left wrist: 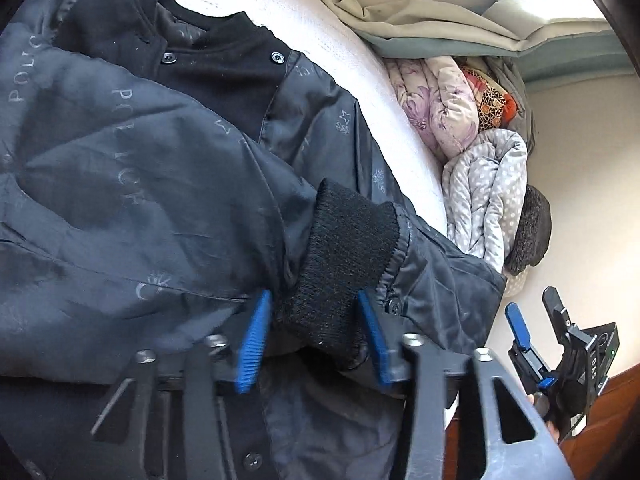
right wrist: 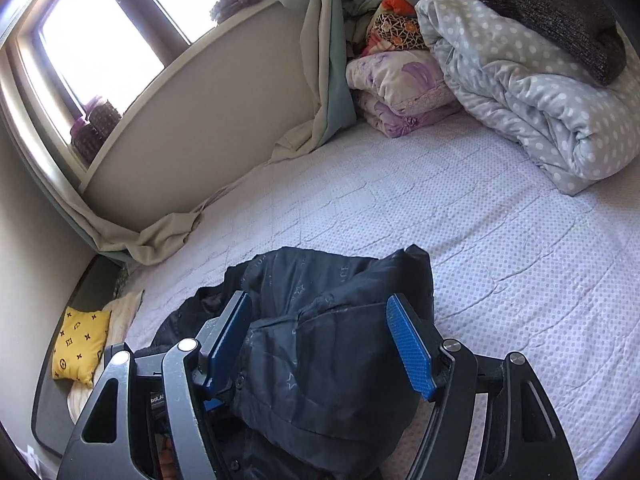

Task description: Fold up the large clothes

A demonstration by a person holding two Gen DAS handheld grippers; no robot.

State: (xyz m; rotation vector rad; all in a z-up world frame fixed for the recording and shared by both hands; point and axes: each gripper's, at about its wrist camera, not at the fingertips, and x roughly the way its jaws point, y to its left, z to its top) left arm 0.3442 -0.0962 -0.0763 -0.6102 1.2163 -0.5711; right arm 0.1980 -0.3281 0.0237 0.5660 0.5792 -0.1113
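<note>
Dark jacket (left wrist: pixel 160 184) heaped on bed (right wrist: pixel 460 216), knit cuff (left wrist: pixel 340 264) btwn left gripper (left wrist: pixel 316 340) fingers, right gripper (right wrist: pixel 328 344) fingers apart w/ nothing clamped; slick lining likely to slip, sleeve fold springing undone.

From my seat, daylight does all the work here. In the right wrist view the window (right wrist: pixel 100 44) is blown out to pure white, and its light falls soft across the bed (right wrist: pixel 440 220), showing every crease. The dark jacket (left wrist: pixel 140 184) swallows detail in the left wrist view; its folds read as murky patches. Both views bend hard at the edges, with black corners. The left claw (left wrist: pixel 312 344) looks slightly smeared near the lens.
</note>
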